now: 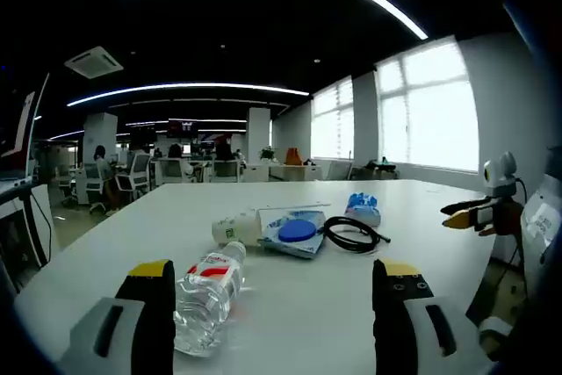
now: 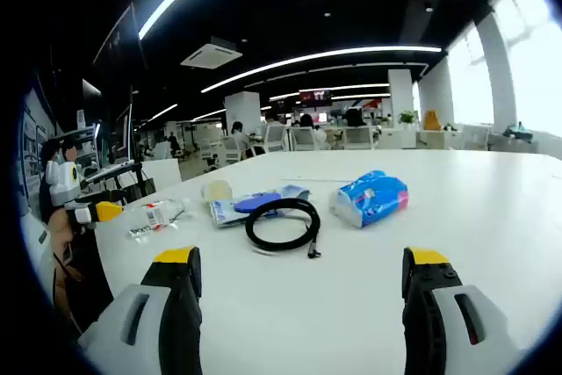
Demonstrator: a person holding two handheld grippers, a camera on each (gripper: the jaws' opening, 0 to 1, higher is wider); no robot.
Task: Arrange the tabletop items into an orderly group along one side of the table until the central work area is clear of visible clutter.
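In the left gripper view, the left tool (image 1: 277, 283) has its two jaws wide apart and holds nothing. A clear water bottle (image 1: 207, 299) lies on its side on the white surface (image 1: 307, 322), right beside the left jaw. It looks smooth and round, so I think it can roll or slip. The best place to take it is around the middle, across its body. Farther off sit a small white cup (image 1: 230, 231) on its side, a flat pack with a blue round lid (image 1: 294, 233), a black cable (image 1: 351, 234) in a loop, and a blue tissue pack (image 1: 363, 209). The right tool (image 1: 474, 215) shows at the right edge.

In the right gripper view, the right tool (image 2: 299, 292) is also open wide and empty. The black cable (image 2: 283, 224) lies nearest, in the middle. It is floppy, so I would pinch the loop itself. The blue tissue pack (image 2: 371, 197) lies to its right. It looks soft and light, and should squash a bit. The flat pack (image 2: 250, 205) is thin, so grab its edge. The left tool (image 2: 101, 211) shows at the left, beside the water bottle (image 2: 156, 215).
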